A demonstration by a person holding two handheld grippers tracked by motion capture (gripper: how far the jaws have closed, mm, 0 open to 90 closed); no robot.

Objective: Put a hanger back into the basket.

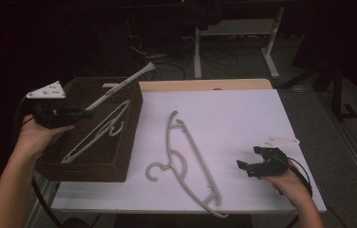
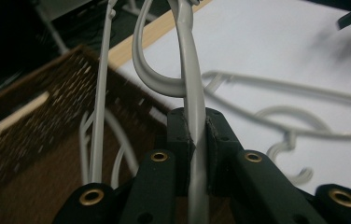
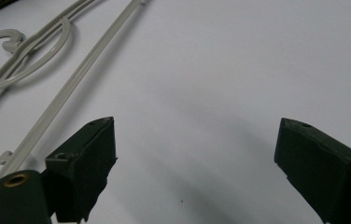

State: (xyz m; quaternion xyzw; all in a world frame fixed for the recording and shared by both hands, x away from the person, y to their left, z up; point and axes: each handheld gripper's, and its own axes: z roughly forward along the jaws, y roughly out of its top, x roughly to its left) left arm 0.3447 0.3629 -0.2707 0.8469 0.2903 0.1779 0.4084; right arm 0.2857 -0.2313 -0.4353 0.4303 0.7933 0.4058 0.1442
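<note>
1. High view: we see the left gripper [image 1: 84,113] clamped on a grey hanger [image 1: 119,89] that slants up over the basket [image 1: 130,142], its far end poking past the back rim. We judge that this long end could catch the rim or tip out as it goes down. A second hanger [image 1: 101,130] already lies inside; a third hanger [image 1: 186,159] lies on the table [image 1: 243,118], near the front edge. The right gripper [image 1: 250,167] rests open and empty over bare table.
2. Left gripper view: we see the jaws shut tight on the hanger's thin bar [image 2: 193,116]; a narrow bite, so it may swivel.
3. Right gripper view: we see wide jaws holding nothing, with free room ahead.
</note>
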